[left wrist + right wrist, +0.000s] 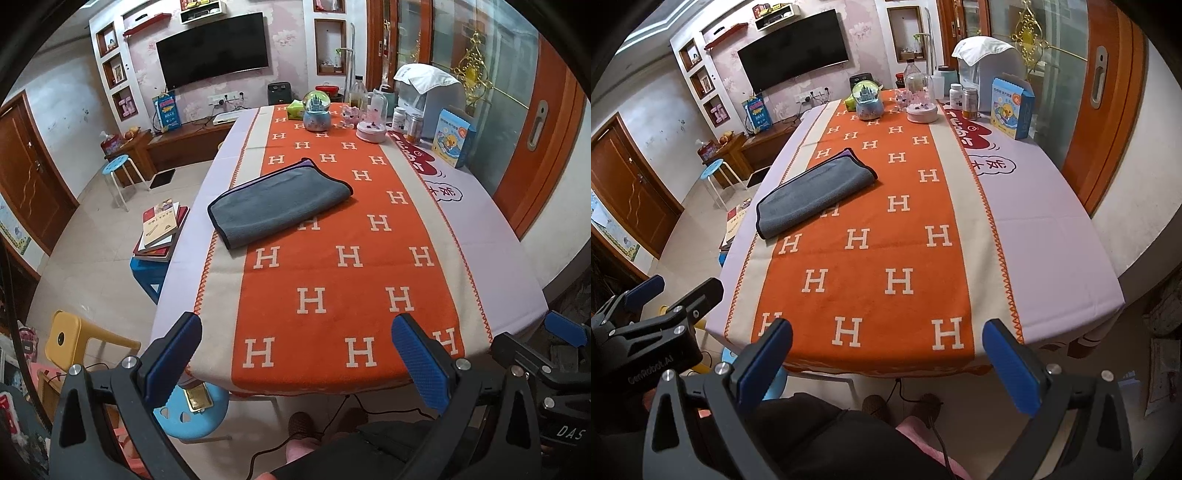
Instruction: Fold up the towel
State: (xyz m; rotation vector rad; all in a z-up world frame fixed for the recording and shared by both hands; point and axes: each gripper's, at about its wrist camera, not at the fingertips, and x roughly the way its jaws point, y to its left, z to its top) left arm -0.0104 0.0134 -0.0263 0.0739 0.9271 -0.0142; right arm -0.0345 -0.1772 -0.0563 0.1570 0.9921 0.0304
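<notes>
A grey towel (279,203) with a dark border lies folded on the orange H-pattern runner (343,280), toward the table's left side; a purple layer peeks out at its far edge. It also shows in the right wrist view (816,194). My left gripper (295,354) is open and empty, held back over the table's near edge, well short of the towel. My right gripper (886,354) is open and empty too, at the near edge. The left gripper also shows at the left of the right wrist view (665,295).
The table's far end holds a snow globe (317,110), a pink dome (373,122), jars, a blue box (454,138) and a white appliance (432,92). Left of the table stand a book stack (162,230), blue stools (120,166) and a yellow stool (70,339).
</notes>
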